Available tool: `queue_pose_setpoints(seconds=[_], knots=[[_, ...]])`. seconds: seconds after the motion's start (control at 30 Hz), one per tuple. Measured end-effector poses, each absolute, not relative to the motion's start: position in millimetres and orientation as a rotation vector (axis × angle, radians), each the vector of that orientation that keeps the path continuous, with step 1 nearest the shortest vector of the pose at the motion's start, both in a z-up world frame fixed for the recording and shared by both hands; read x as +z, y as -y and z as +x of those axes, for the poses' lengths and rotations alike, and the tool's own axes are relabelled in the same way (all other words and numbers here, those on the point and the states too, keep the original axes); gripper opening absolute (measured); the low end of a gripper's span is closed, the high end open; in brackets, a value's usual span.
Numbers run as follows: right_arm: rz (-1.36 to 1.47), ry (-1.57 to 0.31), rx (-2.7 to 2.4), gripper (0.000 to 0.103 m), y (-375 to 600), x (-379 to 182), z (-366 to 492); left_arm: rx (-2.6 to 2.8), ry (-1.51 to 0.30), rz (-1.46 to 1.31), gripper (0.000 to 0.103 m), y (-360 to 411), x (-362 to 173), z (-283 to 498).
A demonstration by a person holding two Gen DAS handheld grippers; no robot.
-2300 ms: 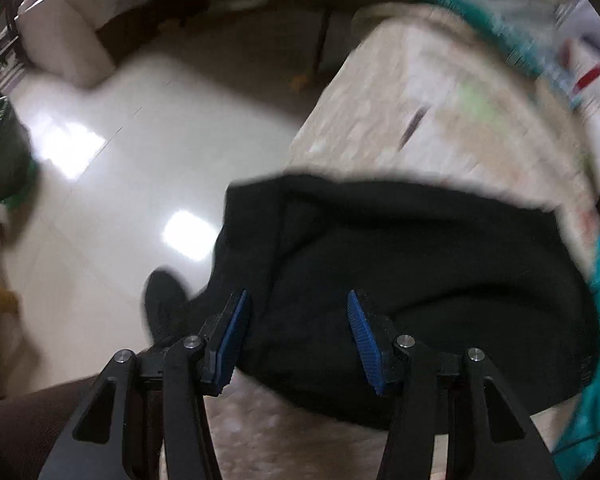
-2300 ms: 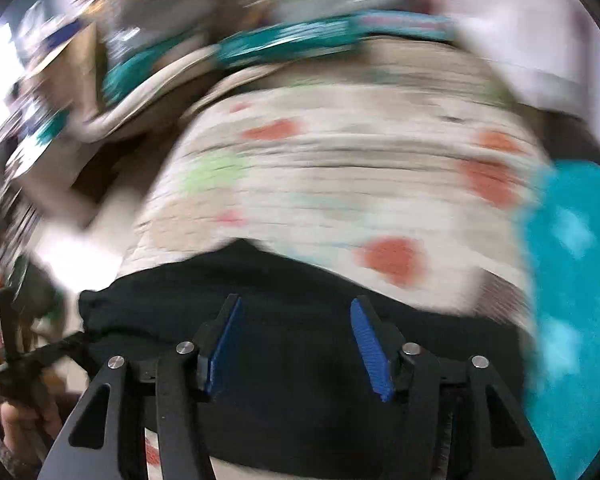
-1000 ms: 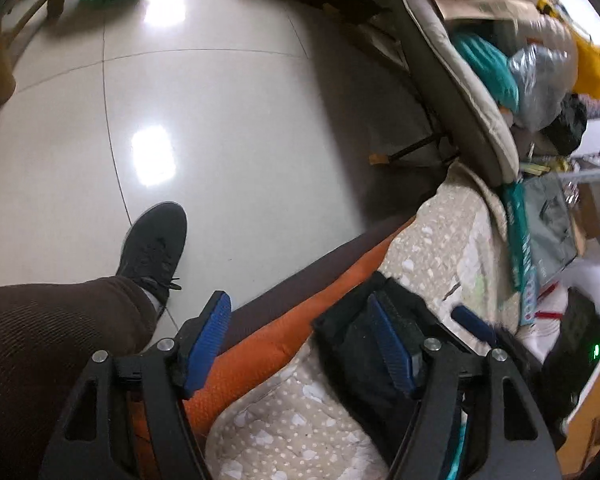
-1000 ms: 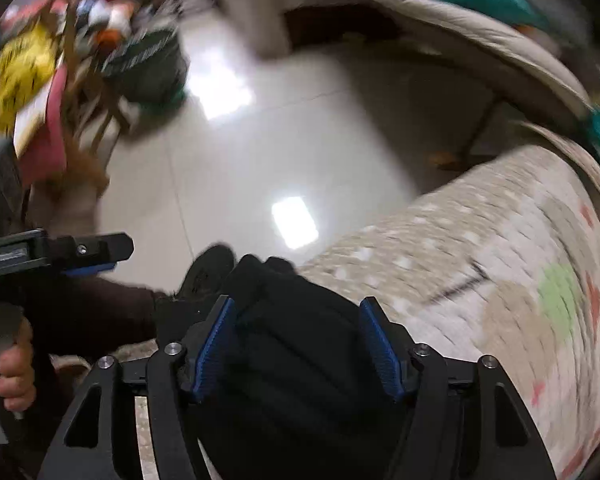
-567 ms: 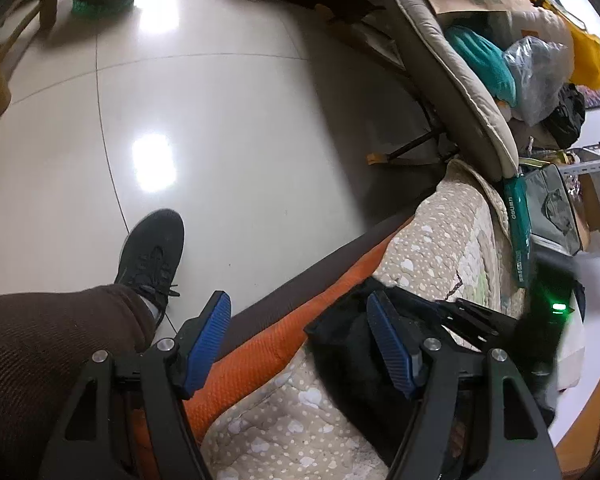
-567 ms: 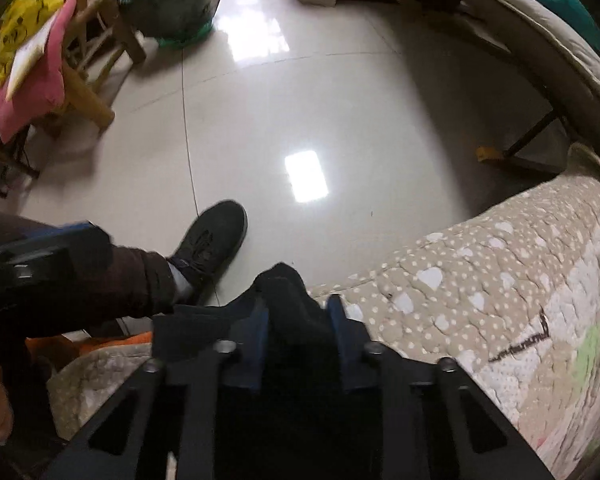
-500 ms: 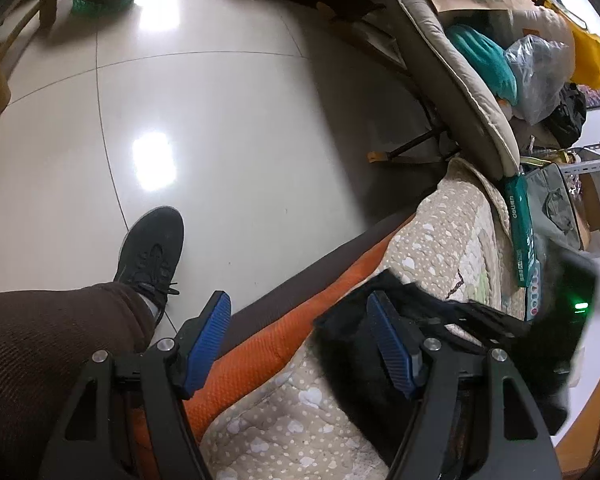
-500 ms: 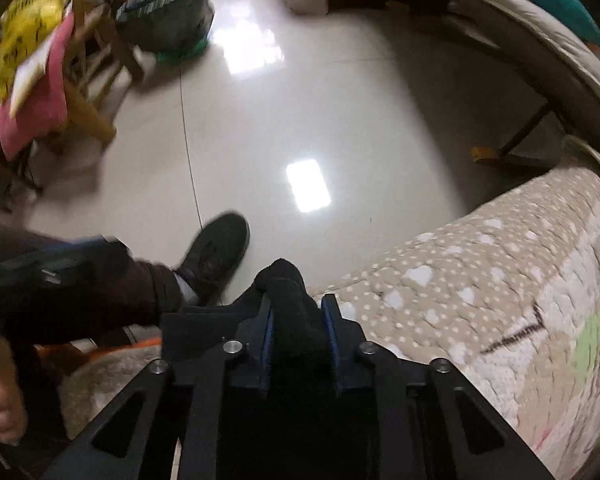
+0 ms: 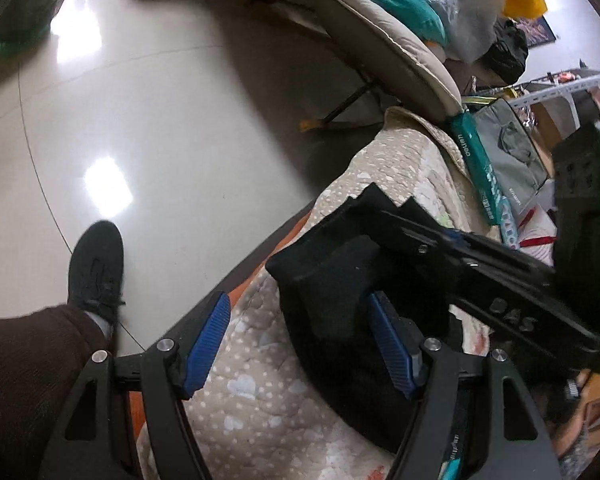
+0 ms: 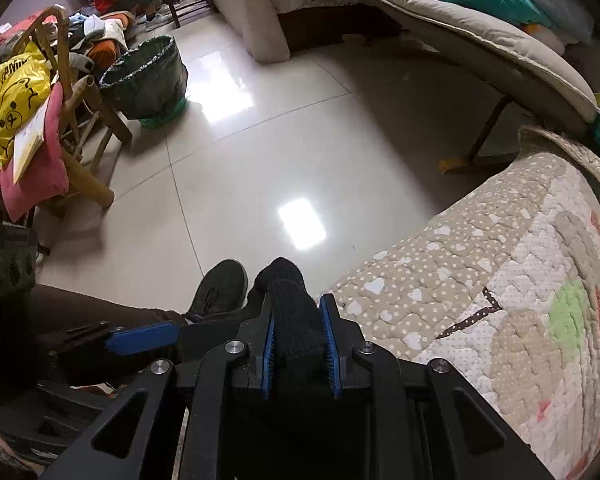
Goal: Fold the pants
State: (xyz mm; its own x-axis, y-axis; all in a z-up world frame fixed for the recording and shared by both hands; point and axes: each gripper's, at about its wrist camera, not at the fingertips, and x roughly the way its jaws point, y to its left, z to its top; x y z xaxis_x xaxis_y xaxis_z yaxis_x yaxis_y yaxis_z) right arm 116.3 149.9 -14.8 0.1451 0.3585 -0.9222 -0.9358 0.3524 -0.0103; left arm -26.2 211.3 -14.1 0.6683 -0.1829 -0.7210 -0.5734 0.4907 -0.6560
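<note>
The black pants (image 9: 332, 292) lie bunched on the beige quilted cover (image 9: 260, 400) at the sofa's front edge. My right gripper (image 10: 298, 342) is shut on a thick fold of the black pants (image 10: 292, 304), which pokes out past the blue pads. In the left wrist view the right gripper (image 9: 480, 264) reaches in from the right and holds the pants a little lifted. My left gripper (image 9: 296, 344) is open and empty, its right pad beside the pants' edge, its left pad over the quilt's edge.
The quilt (image 10: 500, 300) covers the sofa with an orange edge (image 9: 300, 216) below. My leg and black shoe (image 9: 96, 268) stand on the glossy tile floor (image 10: 280, 160). A lounge chair (image 10: 480, 32), a bin (image 10: 148, 76) and a cluttered wooden chair (image 10: 60, 120) stand beyond.
My right gripper closed from open onto a fold of the pants and has lifted it slightly. My left gripper stayed open and shifted a little toward the pants.
</note>
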Motion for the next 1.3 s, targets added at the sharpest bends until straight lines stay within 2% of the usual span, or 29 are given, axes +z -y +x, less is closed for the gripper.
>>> queue_pose_setpoints(seconds=[0.17,0.2,0.23,0.3,0.33,0.37,0.47,0.67,0.93,1.2,1.3], knots=[[-0.698,-1.006,1.064,0.023,-140,-4,117,0.215,-0.893,-1.063,0.07,-204,-28,-9],[-0.696,-1.003,1.066,0.023,-139,-2,116,0.189,-0.908,-1.055,0.067,-200,-29,-5],[-0.691,-1.0,1.069,0.023,-138,0,115,0.154,-0.916,-1.042,0.043,-196,-28,-2],[-0.687,-0.993,1.075,0.023,-133,4,114,0.095,-0.922,-1.018,0.017,-189,-22,1],[-0.684,-0.985,1.077,0.023,-130,7,112,0.085,-0.914,-1.006,0.011,-187,-18,0],[-0.679,-0.979,1.079,0.023,-127,10,111,0.072,-0.905,-1.01,0.009,-185,-15,-1],[-0.649,-0.957,1.081,0.022,-116,23,112,0.032,-0.871,-1.033,0.009,-181,-4,-7],[-0.595,-0.913,1.073,0.022,-87,47,110,0.019,-0.849,-0.907,0.009,-160,27,-4],[-0.486,-0.896,1.008,0.022,-7,66,128,-0.07,-0.868,-0.777,0.009,-103,59,17],[-0.369,-0.969,0.868,0.022,101,41,156,-0.183,-0.973,-0.589,0.009,-12,59,53],[-0.365,-1.038,0.785,0.028,137,19,164,-0.234,-1.026,-0.507,0.015,21,53,60]])
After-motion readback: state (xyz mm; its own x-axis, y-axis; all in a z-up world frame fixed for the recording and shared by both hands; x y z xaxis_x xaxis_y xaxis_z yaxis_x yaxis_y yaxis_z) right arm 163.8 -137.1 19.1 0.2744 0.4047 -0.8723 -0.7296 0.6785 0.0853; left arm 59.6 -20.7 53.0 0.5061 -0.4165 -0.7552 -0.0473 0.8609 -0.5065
